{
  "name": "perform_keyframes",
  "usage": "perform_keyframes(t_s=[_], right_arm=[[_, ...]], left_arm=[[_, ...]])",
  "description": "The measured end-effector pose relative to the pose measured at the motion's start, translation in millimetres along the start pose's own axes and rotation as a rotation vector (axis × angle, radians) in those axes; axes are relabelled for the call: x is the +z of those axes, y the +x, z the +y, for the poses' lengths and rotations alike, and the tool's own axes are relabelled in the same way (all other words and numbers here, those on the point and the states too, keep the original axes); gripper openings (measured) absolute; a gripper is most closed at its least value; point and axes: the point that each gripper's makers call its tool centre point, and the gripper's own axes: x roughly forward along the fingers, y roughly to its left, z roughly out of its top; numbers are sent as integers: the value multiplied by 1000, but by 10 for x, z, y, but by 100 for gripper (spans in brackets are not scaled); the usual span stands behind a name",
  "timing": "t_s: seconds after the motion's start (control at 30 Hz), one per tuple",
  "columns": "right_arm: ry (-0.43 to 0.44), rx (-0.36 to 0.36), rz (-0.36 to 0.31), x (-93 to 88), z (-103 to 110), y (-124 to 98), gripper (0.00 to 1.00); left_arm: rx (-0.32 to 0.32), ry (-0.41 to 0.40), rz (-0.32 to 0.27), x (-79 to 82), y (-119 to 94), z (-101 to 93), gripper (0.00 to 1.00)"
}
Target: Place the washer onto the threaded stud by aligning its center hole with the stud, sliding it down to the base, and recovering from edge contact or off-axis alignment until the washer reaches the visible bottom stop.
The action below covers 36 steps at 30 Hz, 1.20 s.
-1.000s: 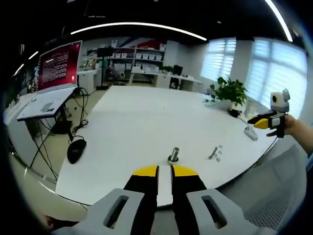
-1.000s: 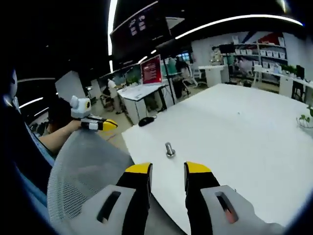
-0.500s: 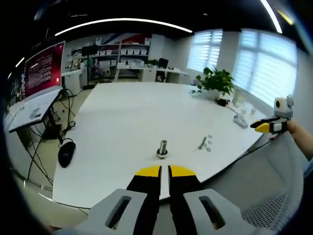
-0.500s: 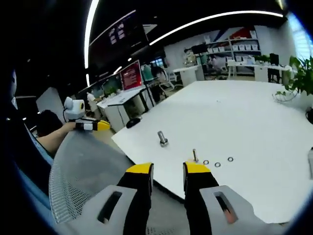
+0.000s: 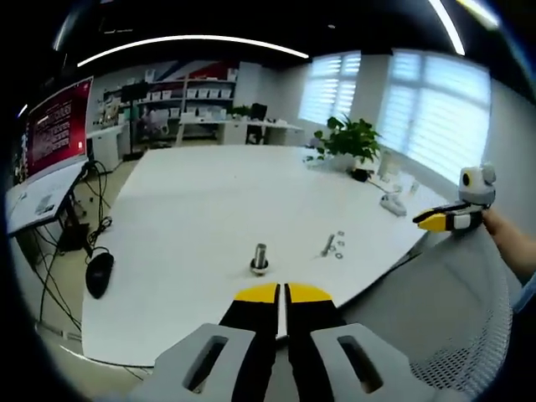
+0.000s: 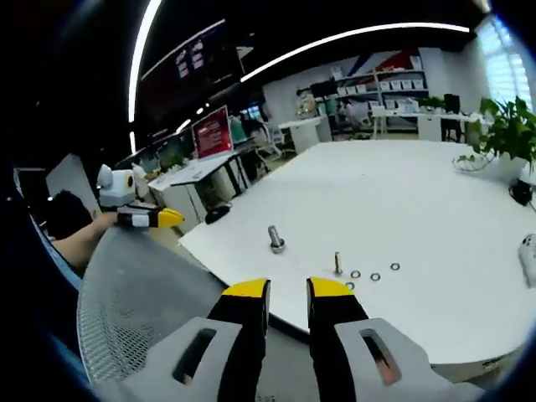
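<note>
We hold the left gripper [image 5: 281,291] with jaws pressed together and the right gripper [image 6: 287,287] with jaws slightly spread, both empty. The threaded stud [image 6: 337,263] stands on the white table [image 6: 419,201] at 12 o'clock from the right gripper, washers [image 6: 374,276] just beside it at 3 o'clock.

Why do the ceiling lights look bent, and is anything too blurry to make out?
Left gripper view: the fisheye lens bows the ceiling light strip into an arc, and the windows glare white. Right gripper view: the same bending; the washers are small but sharp enough to see as rings.
</note>
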Motion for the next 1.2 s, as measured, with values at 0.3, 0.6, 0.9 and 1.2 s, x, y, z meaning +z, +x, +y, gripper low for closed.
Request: perform_keyframes(t_s=[0.3, 0.6, 0.9, 1.2], right_arm=[[30, -36, -28, 17, -96, -32, 16], [24, -20, -19, -5, -59, -15, 16], [29, -20, 3, -44, -62, -14, 16], [-78, 35, 126, -186, 22, 1, 16]], left_arm=[[-14, 17, 35, -51, 19, -41, 0], [-32, 18, 50, -78, 11, -67, 0], [-32, 16, 45, -77, 4, -71, 0], [-7, 3, 52, -84, 5, -37, 0]])
